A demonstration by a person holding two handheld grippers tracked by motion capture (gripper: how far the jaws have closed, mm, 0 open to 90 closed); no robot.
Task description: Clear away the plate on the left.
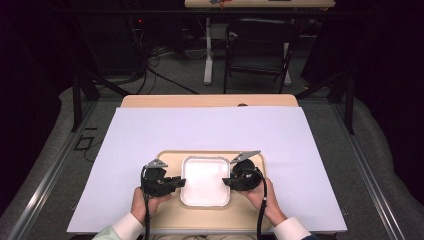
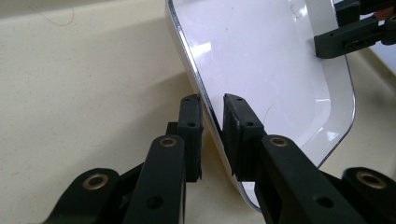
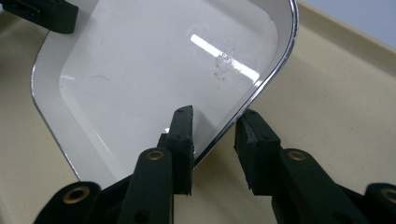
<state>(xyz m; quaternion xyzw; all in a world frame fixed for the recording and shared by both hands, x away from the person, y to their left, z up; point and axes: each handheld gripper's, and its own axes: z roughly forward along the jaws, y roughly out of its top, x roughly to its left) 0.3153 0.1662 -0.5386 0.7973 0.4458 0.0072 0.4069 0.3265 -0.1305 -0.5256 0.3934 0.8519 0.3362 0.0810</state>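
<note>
Lying flat, white tray (image 1: 205, 181), long axis front-to-back, between 2 claws.

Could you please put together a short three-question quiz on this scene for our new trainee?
1. True or false: the white dish sits on a beige tray.
2. Which rim does the left gripper straddle? A) near B) left C) far
3. Fill in: the right gripper's jaws stand ____ around the dish's rim, not yet closed.

Key: 1 true; 2 B; 3 open
</note>
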